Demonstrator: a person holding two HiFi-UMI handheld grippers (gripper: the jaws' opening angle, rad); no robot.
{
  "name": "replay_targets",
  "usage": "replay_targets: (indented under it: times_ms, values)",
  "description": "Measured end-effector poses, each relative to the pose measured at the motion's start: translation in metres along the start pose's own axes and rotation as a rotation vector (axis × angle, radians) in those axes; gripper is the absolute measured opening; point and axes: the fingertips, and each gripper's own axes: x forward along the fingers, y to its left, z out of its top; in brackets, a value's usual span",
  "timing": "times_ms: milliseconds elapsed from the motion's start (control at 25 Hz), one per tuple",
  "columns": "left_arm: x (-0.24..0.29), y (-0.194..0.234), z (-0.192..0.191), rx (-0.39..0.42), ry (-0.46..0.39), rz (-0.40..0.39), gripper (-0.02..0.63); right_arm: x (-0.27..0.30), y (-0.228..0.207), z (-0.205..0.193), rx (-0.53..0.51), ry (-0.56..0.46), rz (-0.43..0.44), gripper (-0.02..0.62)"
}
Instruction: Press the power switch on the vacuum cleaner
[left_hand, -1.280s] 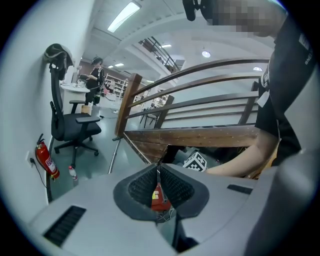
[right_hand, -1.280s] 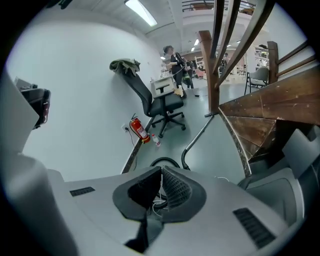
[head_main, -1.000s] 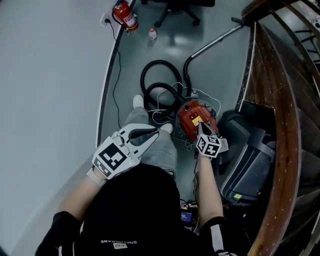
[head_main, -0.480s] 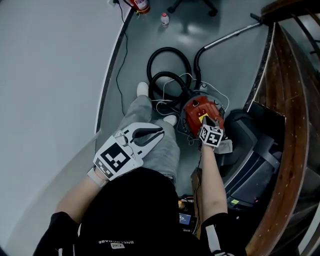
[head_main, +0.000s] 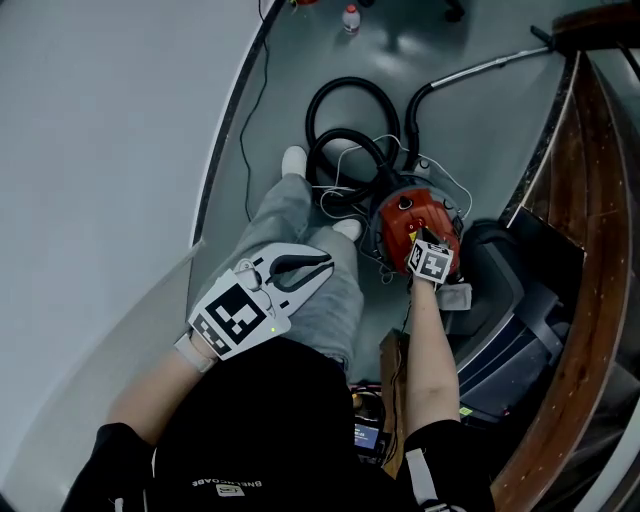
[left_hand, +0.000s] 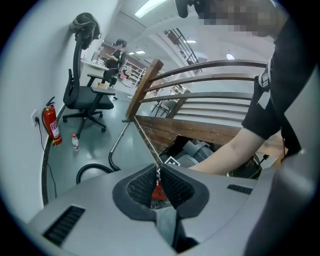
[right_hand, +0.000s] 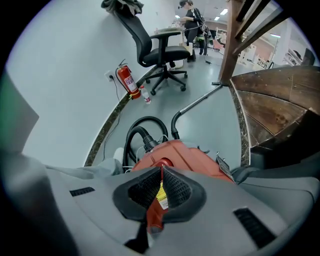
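Note:
The red vacuum cleaner (head_main: 410, 213) lies on the grey floor beside the person's feet, with white cord looped round it. My right gripper (head_main: 421, 237) is shut and its tips rest just over the vacuum's top. In the right gripper view the closed tips (right_hand: 161, 168) sit close in front of a round red button (right_hand: 163, 162) on the red body (right_hand: 197, 155); whether they touch it I cannot tell. A yellow label (right_hand: 161, 192) shows behind the jaws. My left gripper (head_main: 326, 266) is shut on nothing and hangs above the person's knee, away from the vacuum.
A black hose (head_main: 343, 125) coils beyond the vacuum, and its metal wand (head_main: 490, 68) runs to the wooden stair railing (head_main: 590, 200). A dark grey machine (head_main: 510, 300) stands right of the vacuum. An office chair (right_hand: 162, 50), fire extinguisher (right_hand: 127, 80) and bottle (head_main: 349, 17) stand farther back.
My right gripper has moved forward and down onto the top of the vacuum. The head view has shifted forward. The left gripper has stayed over the knee.

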Motion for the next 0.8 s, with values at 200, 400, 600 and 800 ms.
replay_targets:
  times_ms: [200, 400, 600, 800]
  values:
    - [0.003, 0.004, -0.013, -0.024, 0.024, -0.004, 0.015, 0.015, -0.006, -0.005, -0.009, 0.034, -0.021, 0.028]
    - [0.009, 0.002, -0.022, -0.032, 0.044, -0.021, 0.015, 0.021, -0.006, -0.001, -0.002, 0.055, -0.029, 0.028]
    - [0.010, 0.004, -0.026, -0.041, 0.055, -0.022, 0.015, 0.020, -0.006, 0.000, -0.017, 0.060, -0.040, 0.028]
    - [0.010, 0.006, -0.029, -0.048, 0.055, -0.014, 0.015, 0.022, -0.008, 0.000, -0.020, 0.066, -0.051, 0.028]
